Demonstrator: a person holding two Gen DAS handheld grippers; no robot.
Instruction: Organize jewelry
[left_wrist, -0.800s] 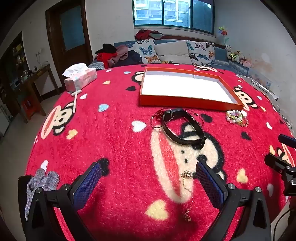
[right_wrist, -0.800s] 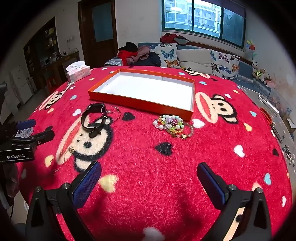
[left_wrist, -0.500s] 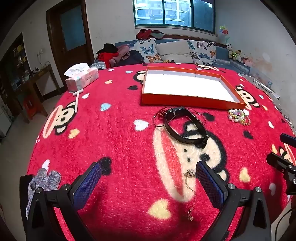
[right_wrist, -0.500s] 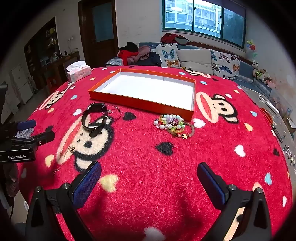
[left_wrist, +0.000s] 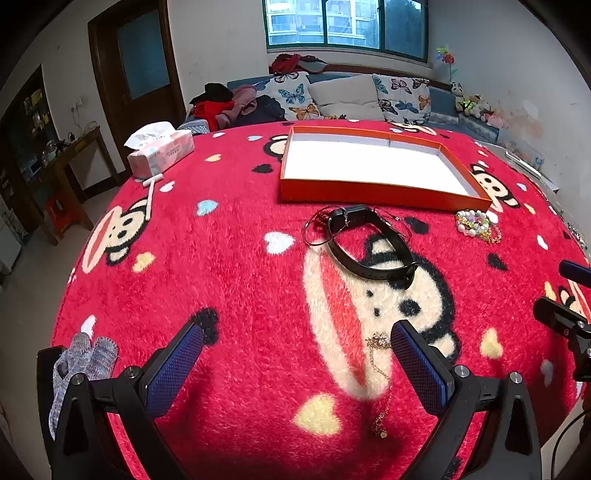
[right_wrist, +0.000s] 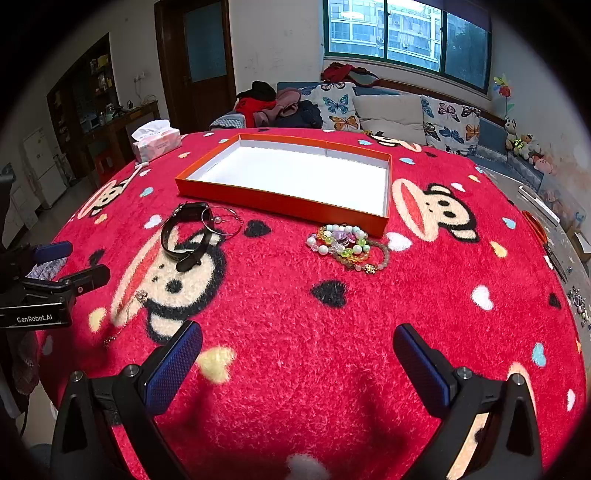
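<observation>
An empty orange tray (left_wrist: 380, 194) with a white floor lies at the far side of the red blanket; it also shows in the right wrist view (right_wrist: 280, 201). A black watch band (left_wrist: 369, 251) and thin wire bangles (left_wrist: 316, 229) lie in front of it. Beaded bracelets (right_wrist: 345, 245) lie by the tray's near right corner. A gold chain necklace (left_wrist: 380, 373) lies just inside my left gripper's right finger. My left gripper (left_wrist: 295, 363) is open and empty. My right gripper (right_wrist: 297, 363) is open and empty, well short of the beads.
A pink tissue box (left_wrist: 160, 153) and a white stick (left_wrist: 149, 195) lie at the far left. A grey knitted glove (left_wrist: 79, 365) hangs at the near left edge. A sofa with cushions (right_wrist: 388, 110) stands behind the table.
Both grippers have crept slightly forward over the blanket and stay open. Nothing on the blanket has moved.
</observation>
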